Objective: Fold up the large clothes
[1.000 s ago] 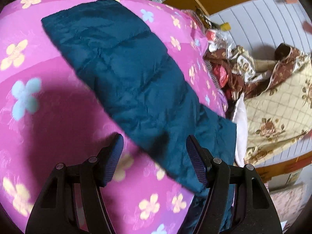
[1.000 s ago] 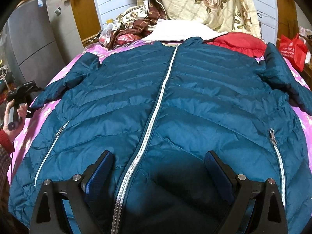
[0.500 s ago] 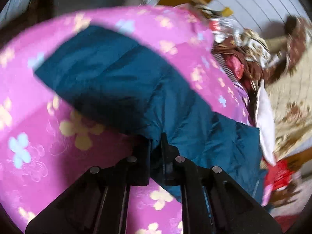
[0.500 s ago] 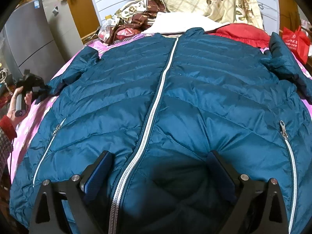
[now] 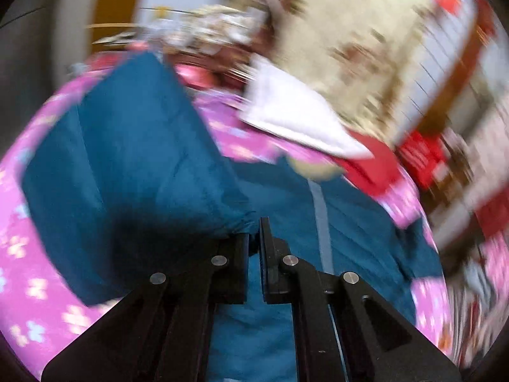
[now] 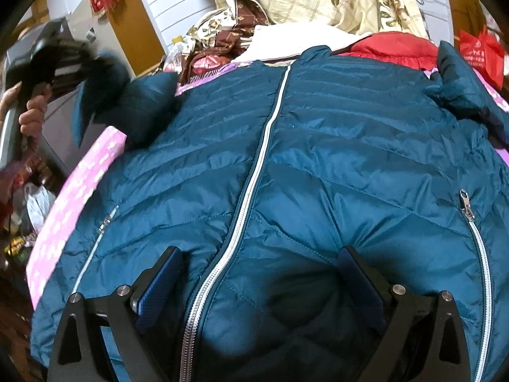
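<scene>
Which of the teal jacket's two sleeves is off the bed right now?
The sleeve on the left of the right wrist view: the left gripper has its jaws shut on it, lifted. The other sleeve lies beside the red garment.

The left hand-held gripper [image 5: 253, 235] has clamped the jacket's sleeve [image 5: 133, 165] and lifted it.

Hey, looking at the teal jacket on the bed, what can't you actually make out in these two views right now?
- Left wrist: motion blur smears the bedding; how much sleeve the left claw pinches is unclear.
- Right wrist: the jacket hem is cut off behind the open right claw.
- Right wrist: the sleeve's cuff is blurred.
</scene>
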